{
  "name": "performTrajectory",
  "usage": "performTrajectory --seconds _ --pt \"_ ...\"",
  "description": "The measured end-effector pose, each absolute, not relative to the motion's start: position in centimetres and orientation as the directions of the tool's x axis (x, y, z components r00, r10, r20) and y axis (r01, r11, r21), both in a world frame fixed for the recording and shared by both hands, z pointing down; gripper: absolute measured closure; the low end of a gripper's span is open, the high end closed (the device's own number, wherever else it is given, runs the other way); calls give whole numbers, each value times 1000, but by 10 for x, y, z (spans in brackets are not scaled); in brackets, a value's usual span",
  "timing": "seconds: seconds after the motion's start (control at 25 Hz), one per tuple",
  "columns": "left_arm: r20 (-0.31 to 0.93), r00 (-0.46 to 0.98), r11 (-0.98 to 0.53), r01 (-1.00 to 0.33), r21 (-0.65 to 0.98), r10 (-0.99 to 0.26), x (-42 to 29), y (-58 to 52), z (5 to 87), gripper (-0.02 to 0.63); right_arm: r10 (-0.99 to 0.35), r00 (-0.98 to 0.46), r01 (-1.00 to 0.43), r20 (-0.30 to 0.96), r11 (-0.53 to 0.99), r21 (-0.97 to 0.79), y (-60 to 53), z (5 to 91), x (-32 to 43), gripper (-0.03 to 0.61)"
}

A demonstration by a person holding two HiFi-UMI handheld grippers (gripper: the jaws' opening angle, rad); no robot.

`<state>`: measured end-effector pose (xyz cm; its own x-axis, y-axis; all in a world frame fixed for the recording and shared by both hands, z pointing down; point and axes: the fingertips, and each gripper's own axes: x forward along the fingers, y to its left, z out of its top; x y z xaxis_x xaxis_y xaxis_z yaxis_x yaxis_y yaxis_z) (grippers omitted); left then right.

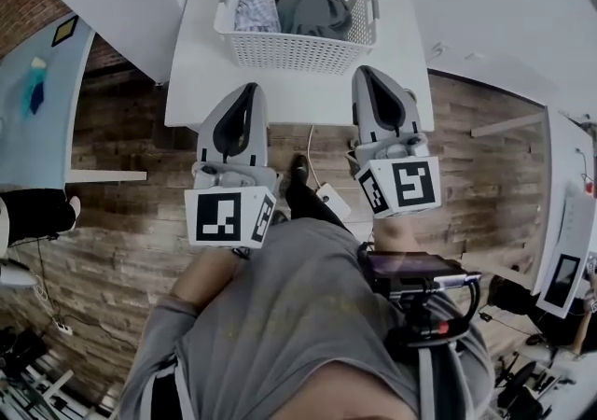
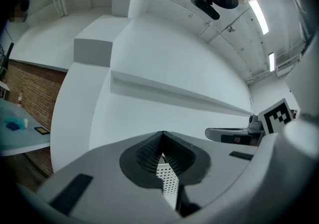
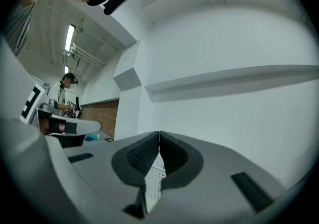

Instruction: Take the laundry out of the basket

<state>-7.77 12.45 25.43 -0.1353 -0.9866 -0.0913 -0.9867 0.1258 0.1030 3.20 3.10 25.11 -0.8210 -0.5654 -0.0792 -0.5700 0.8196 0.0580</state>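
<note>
The left gripper (image 1: 248, 91) has its jaws pressed together on nothing, and the right gripper (image 1: 366, 75) is likewise closed and empty. Both are held level, just short of the near wall of the white laundry basket (image 1: 298, 52). Inside the basket a grey garment (image 1: 315, 9) fills the middle and right, with a checked cloth (image 1: 256, 11) at the left end. The step in hand looks like the approach. The jaws should part before crossing the basket's rim, then come down over a raised fold — the grey hump seems the easier first bite — and clamp deep.
</note>
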Motion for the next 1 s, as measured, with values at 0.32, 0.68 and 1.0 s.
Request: performTrajectory --seconds 0.32,0.68,1.0 --pt "-83 -74 71 -997 43 -994 -85 33 241 606 -581 -804 -587 -124 809 14 -50 242 19 571" --pt "-119 -56 62 -997 -49 -991 -99 -57 204 606 -524 -827 -534 -204 846 -9 -123 213 -16 571" --pt "-115 -90 92 -996 -14 -989 -140 -89 203 606 -491 -859 -496 -147 868 0 -155 222 -65 569"
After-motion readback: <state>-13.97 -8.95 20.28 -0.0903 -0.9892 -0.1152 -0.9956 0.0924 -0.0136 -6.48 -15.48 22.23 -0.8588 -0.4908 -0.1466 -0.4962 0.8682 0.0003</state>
